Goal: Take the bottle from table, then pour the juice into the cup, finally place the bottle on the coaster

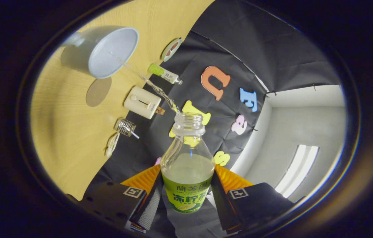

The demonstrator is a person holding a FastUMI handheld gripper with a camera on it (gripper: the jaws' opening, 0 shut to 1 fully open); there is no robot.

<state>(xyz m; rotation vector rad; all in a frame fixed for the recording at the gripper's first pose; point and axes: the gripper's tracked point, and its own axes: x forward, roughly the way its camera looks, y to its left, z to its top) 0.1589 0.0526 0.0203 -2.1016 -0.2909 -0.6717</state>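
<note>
Your fingers (186, 195) clench the bottle (187, 165) at its label, tipped toward the cup (107, 53) on the wooden surface (70, 132); a thin juice stream (153, 87) arcs from its open neck, seemingly reaching the cup's inside

Light wood-grain table (70, 132) with a pale blue cup (107, 53) upper left, a round coaster (171, 49) up top, a small green tube (164, 73), cream boxy gadget (142, 102), and a little glass vial (125, 127) mid-frame.
</note>
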